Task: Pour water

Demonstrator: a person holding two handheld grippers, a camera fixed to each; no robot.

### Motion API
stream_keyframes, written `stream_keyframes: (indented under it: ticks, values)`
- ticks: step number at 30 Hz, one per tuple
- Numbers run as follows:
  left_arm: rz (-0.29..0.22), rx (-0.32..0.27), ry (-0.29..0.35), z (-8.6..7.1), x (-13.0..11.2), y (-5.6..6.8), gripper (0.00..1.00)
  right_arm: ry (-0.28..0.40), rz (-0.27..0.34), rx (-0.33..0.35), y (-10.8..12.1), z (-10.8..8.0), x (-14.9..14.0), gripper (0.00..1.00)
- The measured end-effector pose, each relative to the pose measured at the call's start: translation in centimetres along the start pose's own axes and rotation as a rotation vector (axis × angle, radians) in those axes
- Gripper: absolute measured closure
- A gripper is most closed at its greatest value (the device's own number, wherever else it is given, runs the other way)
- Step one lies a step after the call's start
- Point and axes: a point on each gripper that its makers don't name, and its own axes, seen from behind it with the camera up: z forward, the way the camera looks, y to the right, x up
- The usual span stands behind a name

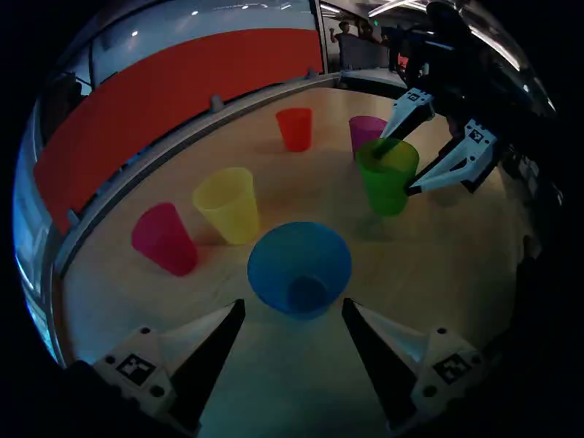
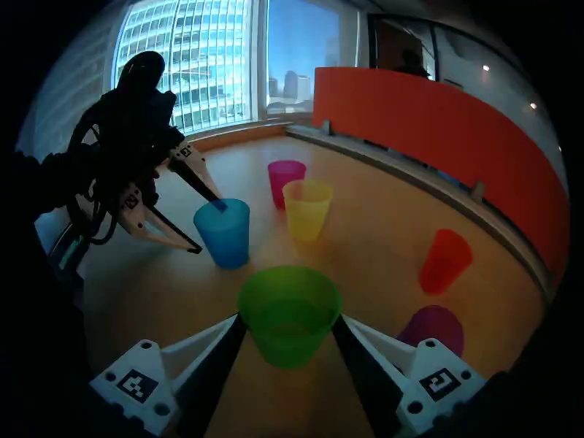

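**Two hand-held grippers are facing each other** across a pale wooden table (image 1: 452,270) set with six coloured cups. The left gripper (image 1: 292,301) is holding its fingers spread to either side of the blue cup (image 1: 299,266). The tips are lying close against the cup's lower wall, and whether they are pressing on it cannot be told.

In the left gripper view, at the far right, the right gripper (image 2: 287,319) is straddling the green cup (image 2: 290,343) the same way. Its fingers are apart and hugging the sides, and the grip is likewise unclear. Both cups are standing upright, and whether either is holding water is not clear.

A yellow cup (image 1: 228,204) and a pink cup (image 1: 164,239) are crowding in just left of the blue one. A red cup (image 1: 295,129) and a purple cup (image 1: 365,131) are standing farther off, the purple just behind the green.

Bare tabletop is lying open between the blue and green cups and across the near right. A grey rail (image 1: 146,157) and a red partition (image 1: 168,95) are bordering the table's left edge.
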Motion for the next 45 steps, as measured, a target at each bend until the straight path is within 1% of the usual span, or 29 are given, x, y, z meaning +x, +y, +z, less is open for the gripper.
stream_keyframes:
  ticks: [8,11,14,20,26,30,33,35,41,45]
  values:
    - [0.016,0.000,-0.001,-0.7,-0.4,0.7,0.00,-0.011,0.000,0.001,-0.1,0.6,-0.6,0.12]
    - [0.023,0.002,-0.004,-0.8,-0.5,0.7,0.00,-0.017,-0.007,0.001,-0.1,0.6,-0.9,0.12]
    - [0.023,0.003,-0.005,-0.9,-0.6,0.8,0.00,-0.015,-0.010,-0.002,-0.2,0.6,-1.0,0.12]
    - [0.025,-0.003,-0.003,-1.0,-0.7,1.3,0.01,-0.012,0.003,-0.004,-0.2,0.3,-1.4,0.12]
    - [0.035,-0.002,-0.005,-1.3,-0.9,1.5,0.01,-0.014,0.007,-0.010,-0.1,-0.2,-2.0,0.11]
    - [0.037,0.000,-0.007,-1.3,-0.9,1.6,0.00,-0.011,0.016,-0.013,-0.1,-0.2,-2.1,0.09]
    - [0.038,0.001,-0.005,-1.5,-0.8,1.7,0.01,-0.010,0.023,-0.022,0.0,-0.2,-2.1,0.02]
    - [0.037,0.003,-0.004,-1.6,-0.8,1.7,0.01,-0.009,0.024,-0.033,0.2,-0.3,-2.2,0.00]
    - [0.029,0.019,-0.001,-2.1,-1.0,1.4,0.01,-0.009,0.026,-0.036,0.1,-1.0,-2.5,0.00]
    - [0.018,0.029,0.007,-2.6,-1.1,1.4,0.01,-0.003,0.030,-0.052,0.3,-2.0,-2.8,0.00]
